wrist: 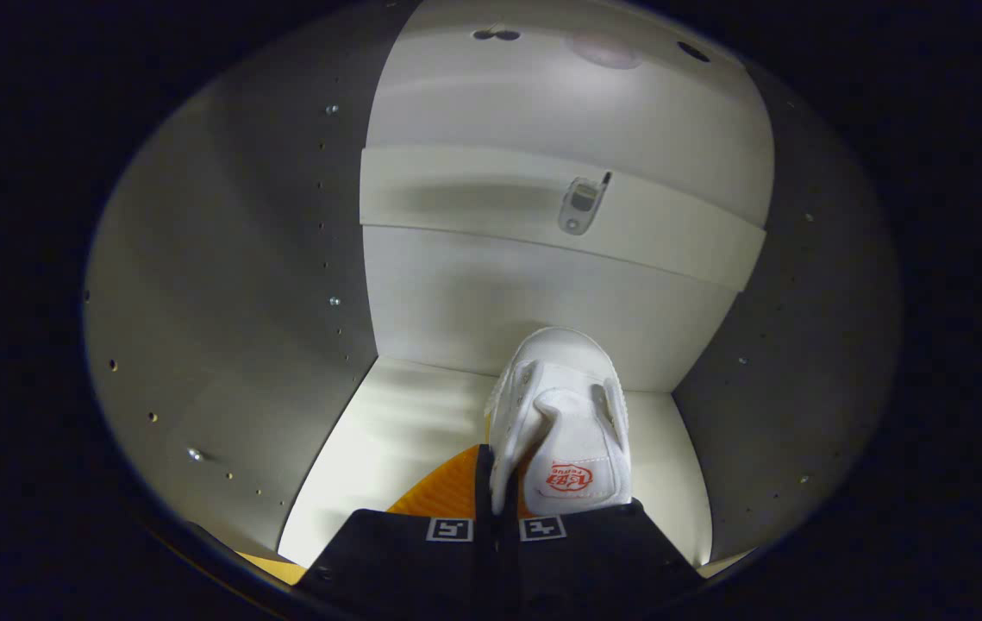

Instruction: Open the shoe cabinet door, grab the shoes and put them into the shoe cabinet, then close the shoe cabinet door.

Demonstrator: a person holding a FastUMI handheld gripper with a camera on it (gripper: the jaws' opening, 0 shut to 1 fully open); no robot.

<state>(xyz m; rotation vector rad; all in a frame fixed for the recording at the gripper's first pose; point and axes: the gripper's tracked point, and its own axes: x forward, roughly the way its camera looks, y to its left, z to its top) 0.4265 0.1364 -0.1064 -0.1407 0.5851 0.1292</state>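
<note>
A white shoe (564, 414) with a red logo on its tongue hangs just ahead of my fingers, toe pointing at the back of the shoe cabinet. My gripper (497, 511) is shut on the shoe, with its left side wall pinched between the two nearly closed fingers. An orange ribbed surface (447, 496) shows under the shoe's left side; I cannot tell whether it is the sole. The shoe is inside the cabinet, over its pale bottom board (387, 431). The cabinet door is out of sight.
The cabinet's back panel (499, 293) has a horizontal rail carrying a small metal bracket (578, 205). The left side wall (232, 302) and right side wall (801, 328), both dotted with peg holes, stand close on either side. Bare board lies left of the shoe.
</note>
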